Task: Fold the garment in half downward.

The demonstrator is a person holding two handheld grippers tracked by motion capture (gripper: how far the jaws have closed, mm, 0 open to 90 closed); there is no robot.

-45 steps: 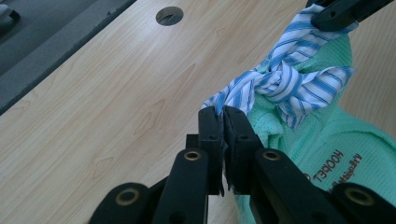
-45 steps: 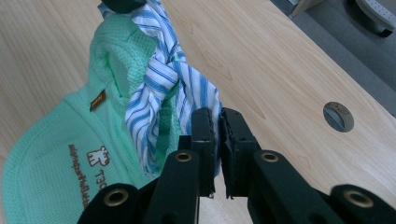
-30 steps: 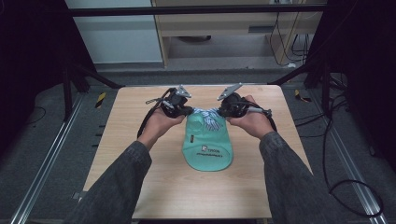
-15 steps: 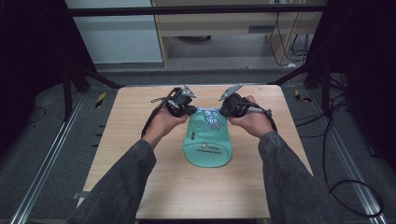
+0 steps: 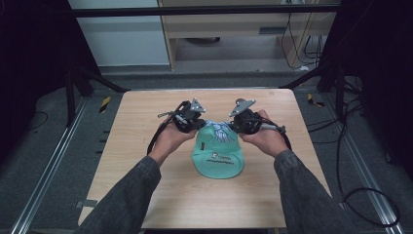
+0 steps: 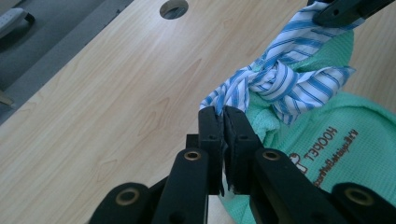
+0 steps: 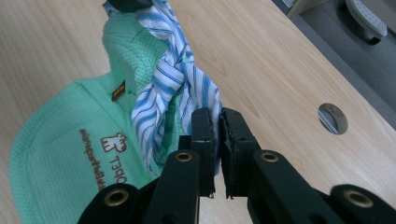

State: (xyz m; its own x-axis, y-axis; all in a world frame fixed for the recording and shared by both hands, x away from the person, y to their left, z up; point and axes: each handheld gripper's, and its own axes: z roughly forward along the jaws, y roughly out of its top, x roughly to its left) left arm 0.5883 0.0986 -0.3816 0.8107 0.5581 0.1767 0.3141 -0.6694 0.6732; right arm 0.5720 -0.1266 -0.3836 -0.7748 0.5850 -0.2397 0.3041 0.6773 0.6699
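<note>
Cloth: a blue-and-white striped strip of thin cotton (image 6: 280,81), knotted once around the gathered neck of the bag; the knot sits right of centre in the left gripper view and at upper centre in the right gripper view (image 7: 170,74).
Bag: a mint-green waffle-weave fabric pouch (image 5: 217,158), lying flat at the centre of the high view, its rounded bottom toward the lower edge and its tied neck toward the upper edge, between the two grippers.
Left gripper: the left gripper (image 6: 223,116) has its jaws pressed together on one tail of the striped cloth, just left of the knot in its own view.
Right gripper: the right gripper (image 7: 218,119) pinches the other tail the same way, jaws clamped with cloth between them.
Key relation: the strip runs crosswise from one gripper to the other with the knot midway, so I'd judge both hands equally near; any tightening pull goes outward, to the left and right edges of the high view.
Writing: brown print on the bag, seen reversed or upside down, reads roughly "HOOPET" beside a small animal logo; the smaller line is too fine to read.
Table: a pale wooden tabletop (image 5: 146,122) with a round cable hole (image 7: 332,118).
</note>
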